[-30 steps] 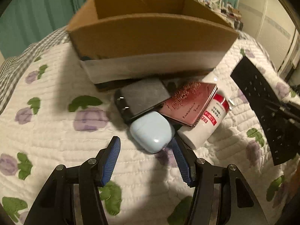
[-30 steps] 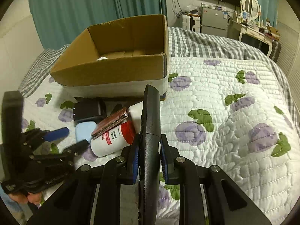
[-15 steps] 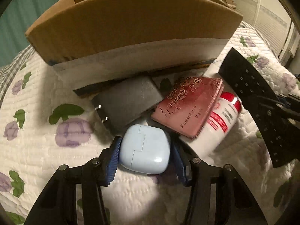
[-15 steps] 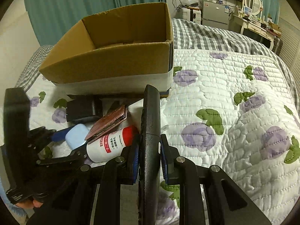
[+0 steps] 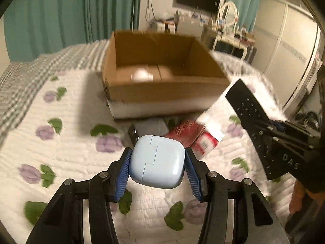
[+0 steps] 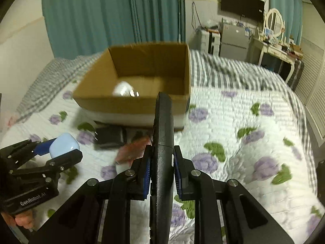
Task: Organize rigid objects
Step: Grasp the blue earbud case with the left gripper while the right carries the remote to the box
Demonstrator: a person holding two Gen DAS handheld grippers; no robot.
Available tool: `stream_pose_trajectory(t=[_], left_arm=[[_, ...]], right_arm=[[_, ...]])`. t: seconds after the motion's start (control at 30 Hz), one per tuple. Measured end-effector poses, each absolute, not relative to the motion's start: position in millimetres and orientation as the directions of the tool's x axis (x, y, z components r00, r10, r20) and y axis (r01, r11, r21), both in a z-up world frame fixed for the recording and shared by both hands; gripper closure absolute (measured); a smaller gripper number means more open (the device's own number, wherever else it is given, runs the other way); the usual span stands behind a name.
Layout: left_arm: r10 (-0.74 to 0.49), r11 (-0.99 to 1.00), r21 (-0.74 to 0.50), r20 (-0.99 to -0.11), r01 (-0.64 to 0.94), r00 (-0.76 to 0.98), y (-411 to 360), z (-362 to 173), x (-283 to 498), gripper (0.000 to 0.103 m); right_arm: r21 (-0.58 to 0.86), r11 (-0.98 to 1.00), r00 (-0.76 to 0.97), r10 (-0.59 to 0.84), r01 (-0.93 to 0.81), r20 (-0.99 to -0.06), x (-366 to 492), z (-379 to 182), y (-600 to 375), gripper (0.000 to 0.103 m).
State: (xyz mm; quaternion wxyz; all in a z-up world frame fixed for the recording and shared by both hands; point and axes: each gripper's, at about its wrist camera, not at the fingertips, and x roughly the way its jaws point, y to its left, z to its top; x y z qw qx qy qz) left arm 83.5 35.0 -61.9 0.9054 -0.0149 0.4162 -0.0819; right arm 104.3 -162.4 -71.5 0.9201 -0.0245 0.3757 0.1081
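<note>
The left gripper (image 5: pixel 157 167) has its blue pads clamped on either side of a pale blue earbud case (image 5: pixel 157 161), which sits low in the centre of the left wrist frame, lifted clear of the floral quilt (image 5: pixel 61 152). The right gripper (image 6: pixel 161 168) is closed tight on a black remote control (image 6: pixel 162 142), held edge-on and running up the middle of the right wrist frame (its button face shows at the right edge of the left wrist view).

A cardboard box (image 5: pixel 162 75) stands open in the upper centre of both views, with a white rounded thing (image 6: pixel 122 89) on its floor; what it is cannot be told through the blur. Just below the box's near wall, on the quilt, lie a dark grey charger block (image 6: pixel 109 135), a reddish card-like packet (image 5: pixel 186 131) and a white bottle with a red label (image 5: pixel 205 145), the packet resting partly over the bottle. Teal curtains (image 6: pixel 113 14) fill the upper left.
</note>
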Motion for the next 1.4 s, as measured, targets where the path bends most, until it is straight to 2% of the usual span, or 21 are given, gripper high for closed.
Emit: stream_pose_trajectory(t=[0.27, 0.47, 0.63, 0.9, 1.03, 1.13, 1.4], left_arm=[[-0.166, 0.985, -0.08, -0.66, 0.152, 0.732, 32, 9, 115, 0.051], [-0.147, 0.988, -0.05, -0.62, 0.148, 0.771, 31, 36, 160, 0.051], [-0.14, 0.987, -0.034, -0.645, 0.155, 0.751, 20, 21, 208, 0.051], [-0.16, 0.98, -0.032, -0.72, 0.199, 0.675, -5, -50, 262, 0.051], [-0.163, 0.979, -0.037, -0.728, 0.199, 0.666, -7, -69, 269, 0.051], [-0.166, 0.979, -0.043, -0.729, 0.198, 0.664, -5, -73, 270, 0.049], [-0.155, 0.981, -0.031, -0.71, 0.19, 0.686, 0, -60, 260, 0.047]], right_arm=[[0.003, 0.957, 0.747, 0.229, -0.291, -0.624, 124, -2, -156, 0.084], [0.004, 0.948, 0.764, 0.26, -0.319, -0.591, 169, 25, -147, 0.084], [-0.011, 0.944, 0.758, 0.257, -0.328, -0.599, 214, 22, -142, 0.084], [0.017, 0.948, 0.729, 0.255, -0.317, -0.635, 263, -18, -157, 0.084], [0.03, 0.942, 0.692, 0.267, -0.334, -0.671, 274, -31, -159, 0.084], [-0.003, 0.942, 0.709, 0.249, -0.334, -0.659, 277, -30, -155, 0.084], [0.025, 0.949, 0.719, 0.256, -0.316, -0.646, 284, -34, -154, 0.084]])
